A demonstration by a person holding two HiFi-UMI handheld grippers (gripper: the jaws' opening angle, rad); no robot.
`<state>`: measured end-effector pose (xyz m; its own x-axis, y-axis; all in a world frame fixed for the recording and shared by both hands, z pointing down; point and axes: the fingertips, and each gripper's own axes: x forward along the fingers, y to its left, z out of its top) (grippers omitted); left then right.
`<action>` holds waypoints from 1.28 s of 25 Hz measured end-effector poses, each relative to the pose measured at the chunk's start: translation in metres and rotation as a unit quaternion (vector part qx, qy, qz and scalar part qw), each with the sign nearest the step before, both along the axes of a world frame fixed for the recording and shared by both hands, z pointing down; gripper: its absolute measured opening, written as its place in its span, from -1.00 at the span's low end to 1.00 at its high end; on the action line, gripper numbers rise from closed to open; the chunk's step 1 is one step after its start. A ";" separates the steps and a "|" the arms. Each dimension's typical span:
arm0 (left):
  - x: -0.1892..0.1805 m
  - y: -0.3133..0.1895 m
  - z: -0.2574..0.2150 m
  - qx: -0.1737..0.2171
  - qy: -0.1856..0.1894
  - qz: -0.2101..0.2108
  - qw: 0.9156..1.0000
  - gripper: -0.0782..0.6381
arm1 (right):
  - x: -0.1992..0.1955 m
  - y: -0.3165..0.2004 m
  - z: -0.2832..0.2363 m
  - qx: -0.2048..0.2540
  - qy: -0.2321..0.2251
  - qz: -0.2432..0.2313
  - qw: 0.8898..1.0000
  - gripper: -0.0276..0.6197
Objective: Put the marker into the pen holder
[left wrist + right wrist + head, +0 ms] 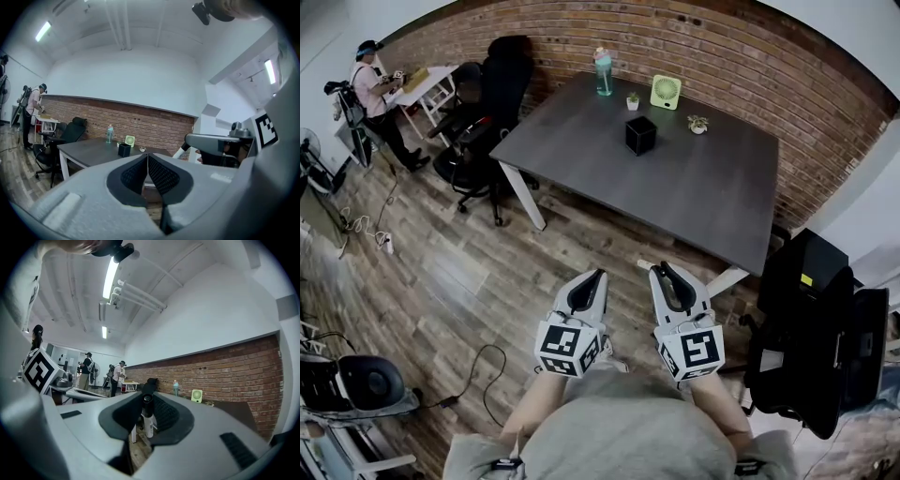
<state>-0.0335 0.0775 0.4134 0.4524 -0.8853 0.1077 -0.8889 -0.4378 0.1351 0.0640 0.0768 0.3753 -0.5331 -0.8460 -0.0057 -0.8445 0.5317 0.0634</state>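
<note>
– Brick wall (825,103), wood floor (441,272), one dark worktop (694,197). What stands on it?

– A black pen holder (640,135), toward the wall side. Behind it are a bottle (603,72), a green fan (666,92) and two small pots (633,101).

– And the camera wearer?

– On the floor, well apart from the pen holder. There is a tool in each hand, side by side, both about level and aimed at the worktop's near edge.

– Where is the marker?

– In the right tool (664,272), pinched between its pads. The right gripper view shows the marker (148,423) standing upright across the jaws, black cap on top, white barrel below. A small white tip just left of that tool in the head view may be the marker's end, but it is too small to be sure.

– The left tool?

– The left tool (598,276) is pressed together, pads meeting, with nothing between them.

– Anyone else in shot?

– One person (373,89) at a small white desk (427,84) in the far left corner. Black chairs (483,112) stand between that desk and the worktop.
</note>
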 end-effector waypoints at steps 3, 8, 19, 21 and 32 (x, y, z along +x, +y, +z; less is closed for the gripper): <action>-0.014 -0.025 0.000 0.000 0.002 0.004 1.000 -0.72 | -0.014 -0.023 -0.001 0.003 0.003 0.003 1.000 -0.70; -0.029 -0.064 0.001 0.002 0.002 0.015 1.000 -0.72 | -0.032 -0.061 -0.005 0.011 0.006 0.008 1.000 -0.70; -0.064 -0.132 0.007 -0.003 0.008 0.035 0.999 -0.72 | -0.068 -0.126 -0.002 0.009 0.008 0.028 1.000 -0.70; -0.068 -0.140 0.008 -0.003 0.009 0.037 0.999 -0.72 | -0.073 -0.134 -0.001 0.011 0.010 0.028 0.999 -0.70; -0.080 -0.170 0.015 -0.009 0.012 0.044 0.999 -0.72 | -0.081 -0.164 -0.002 0.013 0.013 0.041 0.999 -0.70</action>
